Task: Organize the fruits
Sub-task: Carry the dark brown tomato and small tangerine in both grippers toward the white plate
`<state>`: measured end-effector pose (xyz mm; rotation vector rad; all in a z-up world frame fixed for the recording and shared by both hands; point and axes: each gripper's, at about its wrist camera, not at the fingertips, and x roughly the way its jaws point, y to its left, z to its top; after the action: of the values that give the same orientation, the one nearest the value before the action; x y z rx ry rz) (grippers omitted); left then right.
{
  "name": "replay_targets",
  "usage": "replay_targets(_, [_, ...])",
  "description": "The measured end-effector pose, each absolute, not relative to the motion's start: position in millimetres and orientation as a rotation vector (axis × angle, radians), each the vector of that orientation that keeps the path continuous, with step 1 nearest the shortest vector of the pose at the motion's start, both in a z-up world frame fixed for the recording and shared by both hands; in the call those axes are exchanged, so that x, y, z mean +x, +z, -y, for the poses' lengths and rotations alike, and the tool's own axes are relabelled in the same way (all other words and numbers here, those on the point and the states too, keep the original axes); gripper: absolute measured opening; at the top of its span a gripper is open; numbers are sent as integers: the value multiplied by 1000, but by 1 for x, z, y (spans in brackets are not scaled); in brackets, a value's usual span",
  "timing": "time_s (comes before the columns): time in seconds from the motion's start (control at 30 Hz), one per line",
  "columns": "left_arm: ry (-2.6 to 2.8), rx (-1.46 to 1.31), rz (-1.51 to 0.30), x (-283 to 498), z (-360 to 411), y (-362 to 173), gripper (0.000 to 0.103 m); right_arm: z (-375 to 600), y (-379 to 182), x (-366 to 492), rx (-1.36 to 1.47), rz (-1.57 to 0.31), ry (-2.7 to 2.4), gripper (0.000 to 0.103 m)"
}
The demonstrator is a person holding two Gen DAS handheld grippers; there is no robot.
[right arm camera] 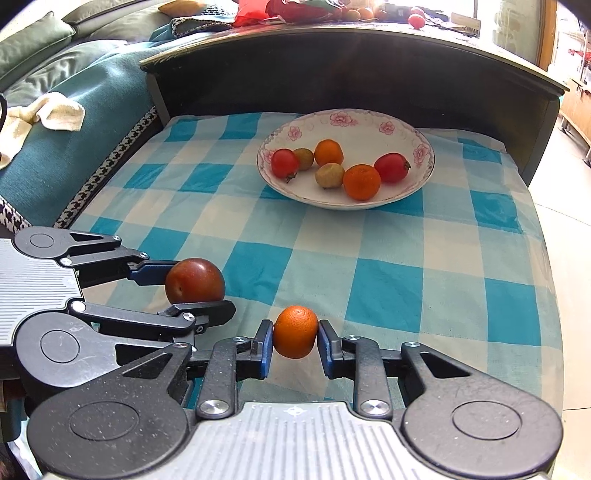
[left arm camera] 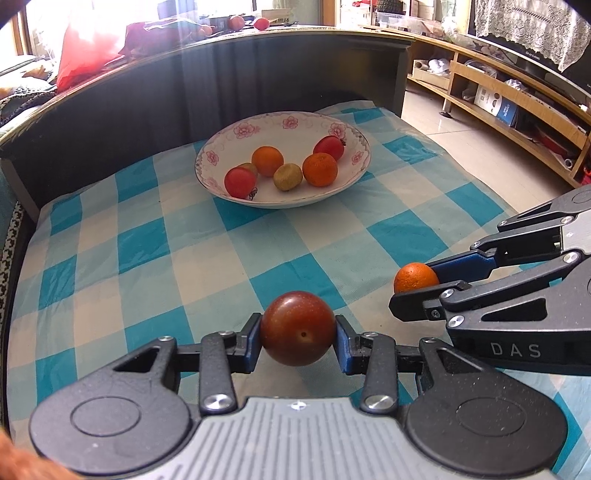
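Note:
My left gripper is shut on a dark red tomato, held just above the checked cloth; it also shows in the right wrist view. My right gripper is shut on a small orange, seen from the left wrist view at the right. The two grippers are side by side at the near end of the table. A white flowered bowl stands further back and holds several fruits: red tomatoes, oranges and greenish-brown ones.
The blue-and-white checked cloth covers the table. A dark raised wall runs behind the bowl. A teal sofa is to the left, wooden shelves to the right. More fruit lies on the ledge behind.

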<state>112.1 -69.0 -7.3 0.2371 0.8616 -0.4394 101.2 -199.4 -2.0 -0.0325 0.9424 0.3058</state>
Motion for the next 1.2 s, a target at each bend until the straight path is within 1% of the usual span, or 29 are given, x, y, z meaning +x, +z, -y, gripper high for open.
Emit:
replay_targets(0.77, [-380,209,-784,144,78,17,47,208,24,126,-6,-849,260,22])
replay_targets(1.2, [-345,234,-729,177,90,27,47,217,33,154,6,-797,229,22])
